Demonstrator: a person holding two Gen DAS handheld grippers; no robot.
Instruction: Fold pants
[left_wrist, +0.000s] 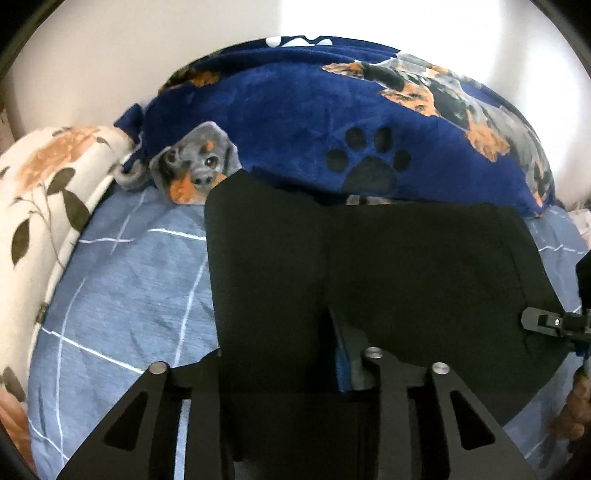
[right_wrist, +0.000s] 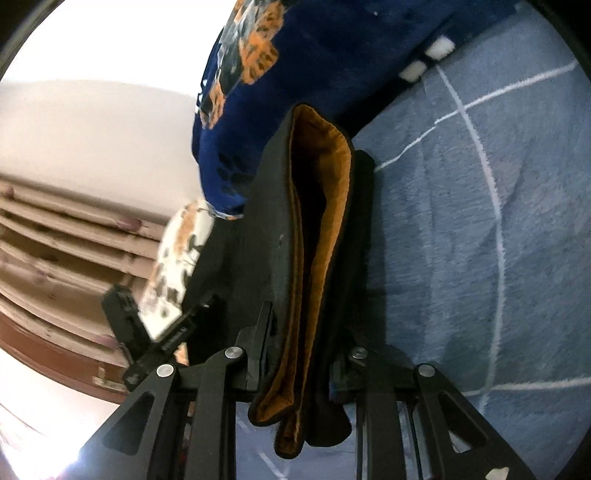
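The black pants (left_wrist: 369, 266) lie spread over the blue checked bed sheet (left_wrist: 122, 295), reaching back to the dog-print blanket. My left gripper (left_wrist: 295, 354) is shut on the near edge of the pants; the cloth drapes over it and hides the left finger. My right gripper (right_wrist: 306, 354) is shut on the pants' waistband (right_wrist: 314, 229), whose orange lining faces the camera, and holds it up off the sheet. The right gripper also shows at the right edge of the left wrist view (left_wrist: 554, 325), at the pants' right side.
A navy dog-print blanket (left_wrist: 332, 122) is heaped along the back of the bed. A floral pillow (left_wrist: 48, 192) lies at the left. A white wall stands behind. In the right wrist view, brown shelving (right_wrist: 55, 258) is at the left.
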